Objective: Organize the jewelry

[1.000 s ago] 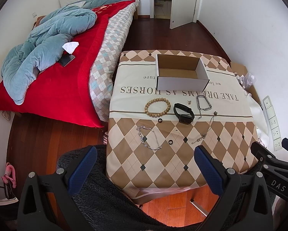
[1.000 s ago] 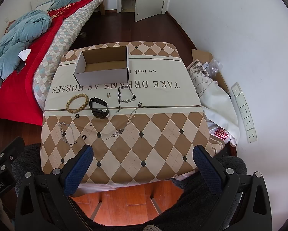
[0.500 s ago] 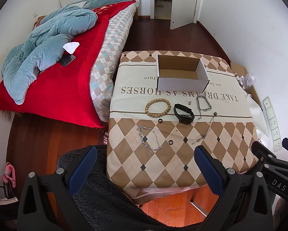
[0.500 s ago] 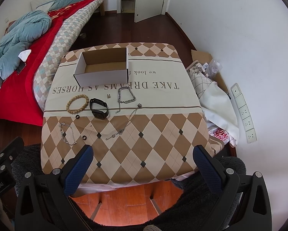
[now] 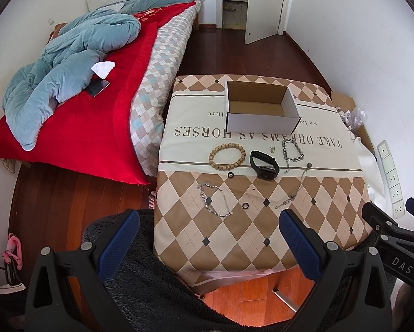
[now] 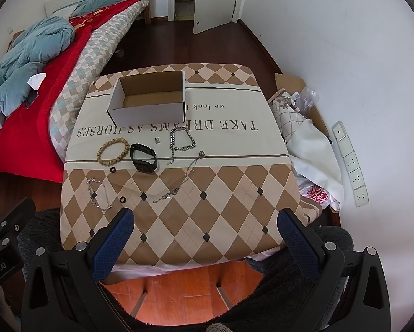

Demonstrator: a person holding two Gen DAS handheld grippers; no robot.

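Left gripper (image 5: 207, 236): jaws apart, holding nothing, low in frame before the worktop (image 5: 262, 229).
Right gripper (image 6: 205, 235): jaws apart, holding nothing.
Jewelry: bead bracelet (image 5: 227, 156), watch (image 5: 264, 164), chains (image 5: 292, 150) mid-frame, nothing blocking them.
Box (image 5: 261, 106): above them, open.
Bed (image 5: 77, 138): left.

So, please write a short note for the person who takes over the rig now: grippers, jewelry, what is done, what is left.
Left gripper: open, empty, held short of the table.
Right gripper: open, empty, also back.
Box: at the far side, empty.
Loose on the cloth: bead bracelet, black watch, thick chain, thin necklace, silver bracelet, two black rings, small charm.
Done: nothing. Left: every piece.
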